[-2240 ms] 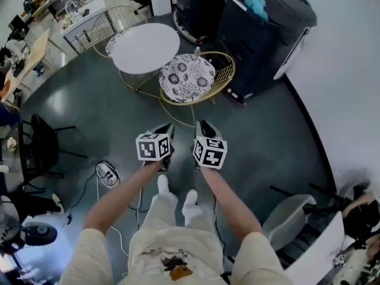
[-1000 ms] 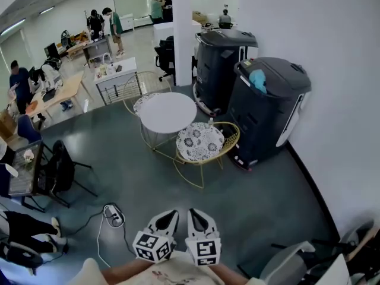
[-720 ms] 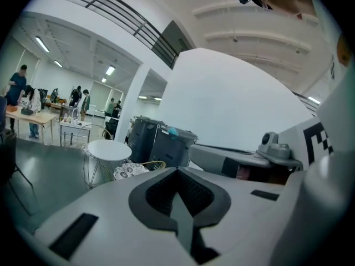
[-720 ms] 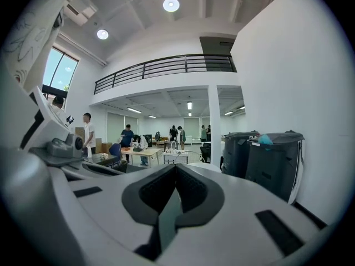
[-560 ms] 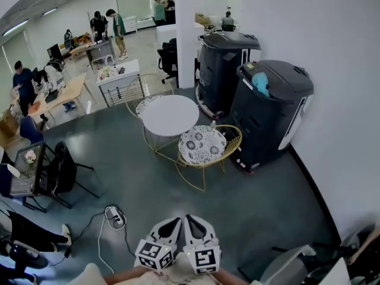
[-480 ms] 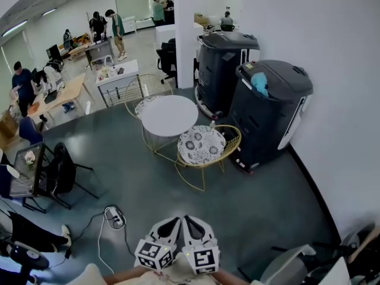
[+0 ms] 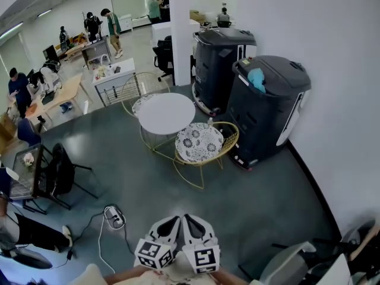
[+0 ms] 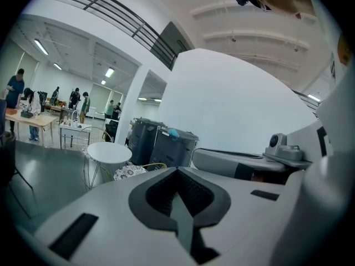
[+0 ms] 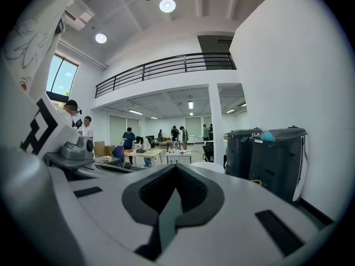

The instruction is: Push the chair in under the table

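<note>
Both claws shut and empty, far from the chair.
The left claw [image 7: 170, 221] and right claw [image 7: 191, 219] sit side by side, jaws pressed together on nothing. Well beyond them the chair [image 7: 199, 142] stands on the floor [image 7: 119, 159], just beside the round white surface [image 7: 166, 113], near two dark bins [image 7: 267, 108].

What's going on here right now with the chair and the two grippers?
A person holds the left gripper and the right gripper side by side close to the body. The fingers of both are shut, with nothing in them. The gold wire chair with the patterned cushion stands some way ahead, beside the round white table, its seat not tucked under the top. Neither gripper touches the chair.
</note>
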Tool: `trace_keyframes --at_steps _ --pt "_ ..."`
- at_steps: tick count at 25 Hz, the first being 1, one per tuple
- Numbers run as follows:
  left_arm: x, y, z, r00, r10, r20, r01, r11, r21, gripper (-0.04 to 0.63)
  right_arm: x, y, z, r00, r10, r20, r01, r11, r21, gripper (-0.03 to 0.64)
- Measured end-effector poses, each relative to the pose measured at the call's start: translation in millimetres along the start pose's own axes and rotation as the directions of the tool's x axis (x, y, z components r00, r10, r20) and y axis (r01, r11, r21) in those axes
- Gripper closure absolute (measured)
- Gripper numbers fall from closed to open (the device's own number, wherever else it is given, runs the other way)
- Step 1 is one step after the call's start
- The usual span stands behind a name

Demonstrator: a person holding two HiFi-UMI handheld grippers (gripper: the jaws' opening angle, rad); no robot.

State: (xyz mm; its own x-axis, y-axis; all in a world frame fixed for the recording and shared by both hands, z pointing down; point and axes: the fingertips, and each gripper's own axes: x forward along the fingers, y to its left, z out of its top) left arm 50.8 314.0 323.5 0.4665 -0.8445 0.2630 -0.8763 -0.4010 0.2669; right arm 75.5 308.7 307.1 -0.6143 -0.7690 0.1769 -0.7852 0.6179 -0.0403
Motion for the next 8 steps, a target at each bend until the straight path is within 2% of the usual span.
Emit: trace_keyframes --at_steps 8 --pt "0.5 2.0 -2.2 1.000 0.016 0.004 -0.016 1.000 0.000 0.588 0.5 -6.8 -0.8 1.000 -0.004 0.006 0.004 1.000 0.002 0.609"
